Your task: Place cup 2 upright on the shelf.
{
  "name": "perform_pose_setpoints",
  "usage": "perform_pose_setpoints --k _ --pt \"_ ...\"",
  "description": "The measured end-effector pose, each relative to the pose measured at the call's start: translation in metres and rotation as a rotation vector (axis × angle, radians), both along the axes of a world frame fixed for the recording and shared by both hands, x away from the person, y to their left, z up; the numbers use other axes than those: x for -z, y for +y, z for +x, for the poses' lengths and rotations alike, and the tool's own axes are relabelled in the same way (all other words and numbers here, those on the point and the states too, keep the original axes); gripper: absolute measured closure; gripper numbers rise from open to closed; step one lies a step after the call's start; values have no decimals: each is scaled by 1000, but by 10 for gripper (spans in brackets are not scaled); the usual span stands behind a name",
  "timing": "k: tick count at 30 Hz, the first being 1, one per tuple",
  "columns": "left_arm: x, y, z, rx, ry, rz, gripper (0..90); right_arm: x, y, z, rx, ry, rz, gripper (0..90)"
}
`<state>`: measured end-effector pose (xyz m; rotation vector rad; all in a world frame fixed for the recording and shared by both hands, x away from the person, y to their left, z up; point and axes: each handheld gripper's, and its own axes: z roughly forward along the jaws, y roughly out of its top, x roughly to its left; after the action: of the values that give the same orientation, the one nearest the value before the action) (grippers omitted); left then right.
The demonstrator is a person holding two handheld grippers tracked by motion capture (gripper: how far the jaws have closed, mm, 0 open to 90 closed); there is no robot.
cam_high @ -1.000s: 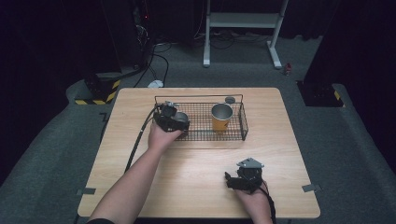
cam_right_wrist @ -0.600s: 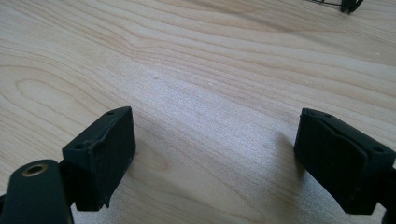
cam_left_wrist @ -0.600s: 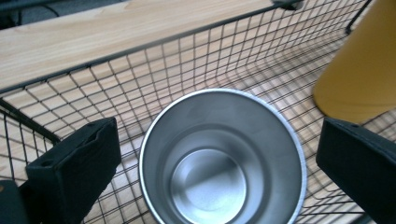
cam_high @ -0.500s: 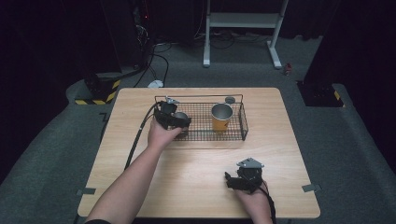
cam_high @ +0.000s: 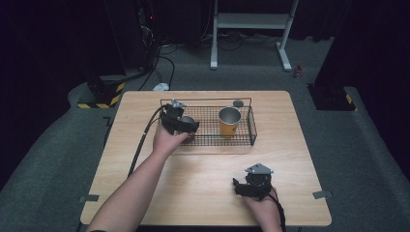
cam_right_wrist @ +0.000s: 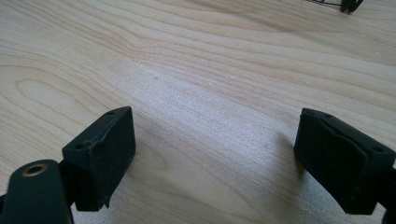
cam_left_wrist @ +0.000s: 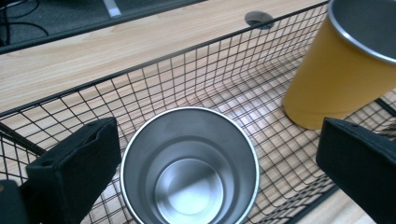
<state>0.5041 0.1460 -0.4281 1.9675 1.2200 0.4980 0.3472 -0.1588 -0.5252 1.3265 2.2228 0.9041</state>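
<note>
A steel cup (cam_left_wrist: 189,168) stands upright and empty in the left end of a black wire basket (cam_left_wrist: 140,79). My left gripper (cam_left_wrist: 217,163) is open above it, one jaw close by the cup's rim and the other well clear of it. A yellow cup (cam_left_wrist: 336,79) with a steel rim stands farther along in the same basket. In the high view the left gripper (cam_high: 180,122) hangs over the steel cup (cam_high: 188,121), left of the yellow cup (cam_high: 229,122) in the basket (cam_high: 251,126). My right gripper (cam_high: 238,186) rests low near the table's front edge, and in its own view the right gripper (cam_right_wrist: 219,154) stands open over bare wood.
The wooden table (cam_high: 145,111) has a round cable hole (cam_high: 238,103) just behind the basket. The left gripper's cable (cam_high: 142,140) trails across the left side of the table. Grey carpet, a white stand (cam_high: 251,21) and dark equipment lie beyond the far edge.
The left gripper has shifted only slightly over the steel cup. The right gripper has stayed put.
</note>
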Motion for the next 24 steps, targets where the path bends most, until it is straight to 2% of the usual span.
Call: perform_pose_setpoints --k 10,21,24 --pt "1 11 -11 9 -2 -11 13 0 0 0 -2 -1 -2 126" --pt "4 27 -31 9 -9 -28 25 0 0 0 -1 -1 -2 126" --pt "4 32 -36 15 -15 -17 28 0 0 0 -1 -1 -2 126"
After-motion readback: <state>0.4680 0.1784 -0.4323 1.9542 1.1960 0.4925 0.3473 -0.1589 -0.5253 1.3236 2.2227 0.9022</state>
